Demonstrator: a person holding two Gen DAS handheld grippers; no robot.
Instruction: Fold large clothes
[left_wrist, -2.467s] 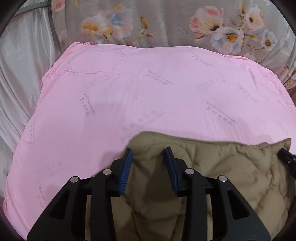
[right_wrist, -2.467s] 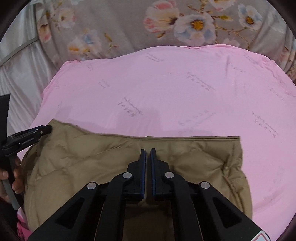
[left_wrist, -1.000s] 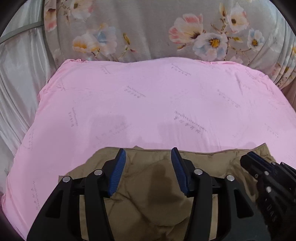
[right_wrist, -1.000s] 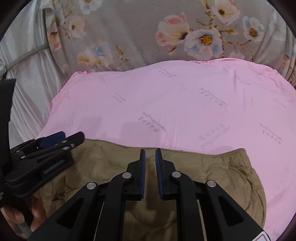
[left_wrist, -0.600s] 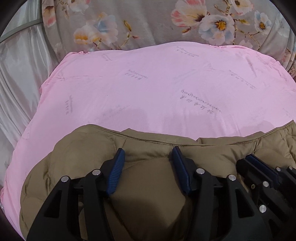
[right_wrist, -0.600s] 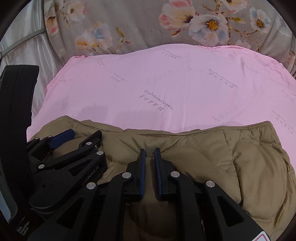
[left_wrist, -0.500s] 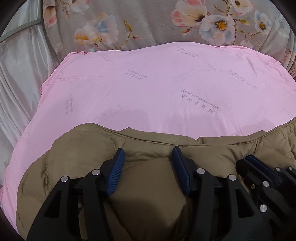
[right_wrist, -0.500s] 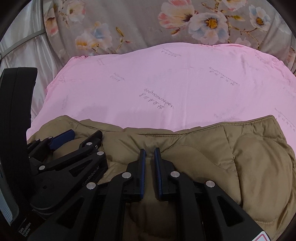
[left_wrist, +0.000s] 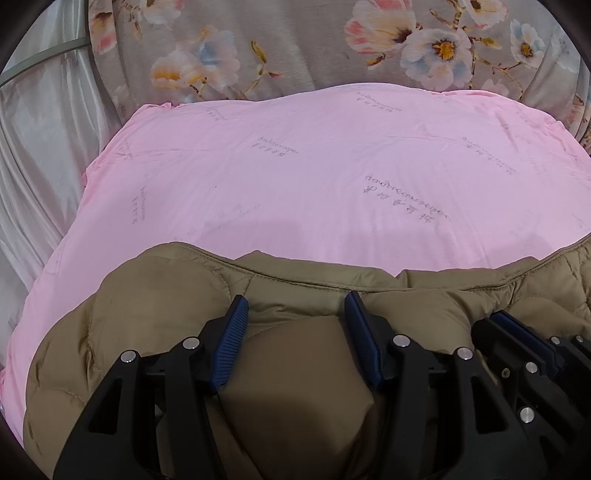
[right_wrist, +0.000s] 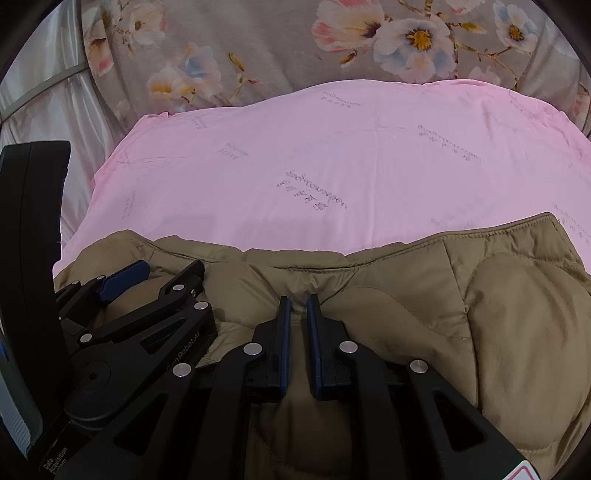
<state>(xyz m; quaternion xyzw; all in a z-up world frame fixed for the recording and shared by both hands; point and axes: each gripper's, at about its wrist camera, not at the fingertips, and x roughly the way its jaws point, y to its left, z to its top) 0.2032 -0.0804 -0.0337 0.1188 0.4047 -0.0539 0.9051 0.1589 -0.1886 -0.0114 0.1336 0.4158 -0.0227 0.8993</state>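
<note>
An olive-brown quilted jacket (left_wrist: 147, 295) lies in a puffy bundle on the near part of a pink bed cover (left_wrist: 314, 184). My left gripper (left_wrist: 295, 299) is clamped on a thick bulge of the jacket that fills the gap between its blue pads. In the right wrist view the jacket (right_wrist: 517, 314) spreads to the right, its seamed edge resting on the pink cover (right_wrist: 332, 155). There my right gripper (right_wrist: 298, 299) stands nearly closed, pinching a thin fold of jacket fabric. The left gripper (right_wrist: 162, 273) sits close beside it on the left.
A grey floral fabric (left_wrist: 295, 44) rises behind the far edge of the pink cover. White satin cloth (left_wrist: 37, 147) hangs along the left side. The right gripper's fingers (left_wrist: 517, 332) crowd the lower right of the left wrist view.
Both grippers have come down with the jacket. Its folded edge now rests on the pink cover and more of the jacket shows. Nothing has shifted in the last half second.
</note>
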